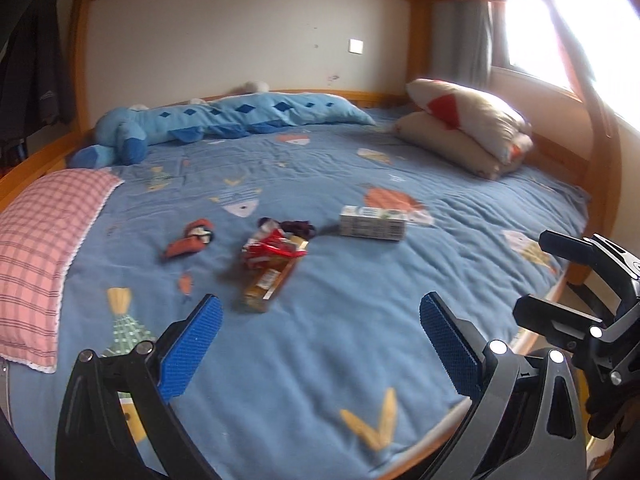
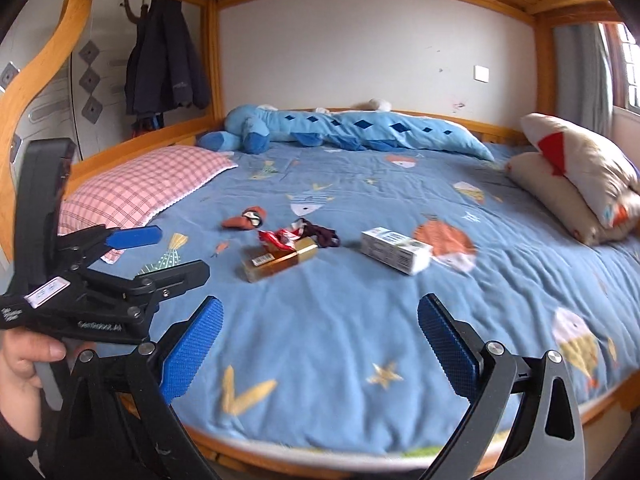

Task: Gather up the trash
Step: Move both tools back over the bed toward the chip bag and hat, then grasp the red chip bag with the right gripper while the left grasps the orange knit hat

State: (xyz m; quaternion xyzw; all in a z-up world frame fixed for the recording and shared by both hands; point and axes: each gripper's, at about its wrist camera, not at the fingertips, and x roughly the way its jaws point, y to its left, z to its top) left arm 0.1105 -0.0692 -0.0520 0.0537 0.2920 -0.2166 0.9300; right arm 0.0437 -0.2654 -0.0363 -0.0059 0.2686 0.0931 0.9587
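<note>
Both pairs of tongs hang over the near edge of the bed (image 2: 360, 360), and both stand wide open with nothing between the blue pads: the right tongs (image 2: 320, 344) seen from their own camera, the left tongs (image 1: 320, 344) likewise, held by a hand (image 2: 24, 360) at the near left corner.

From where things lie, the collecting looks not yet begun. All the trash sits out in the middle of the blue quilt, well away from either pair of tongs. A gold-brown carton (image 2: 280, 260) lies nearest the near edge, with a crumpled red-and-white wrapper (image 2: 280, 237) touching its far end and a dark scrap (image 2: 324, 234) just beside that. Toward the pillow side rests a small orange-red packet (image 2: 246, 218); toward the window side, a white box (image 2: 394, 250) lies apart from the rest. I see no bin or bag in either view, so where it all goes I cannot tell. The pink checked pillow (image 2: 144, 188), the blue plush toy (image 2: 360, 130) and the folded cushions (image 2: 580, 180) keep to the edges.
</note>
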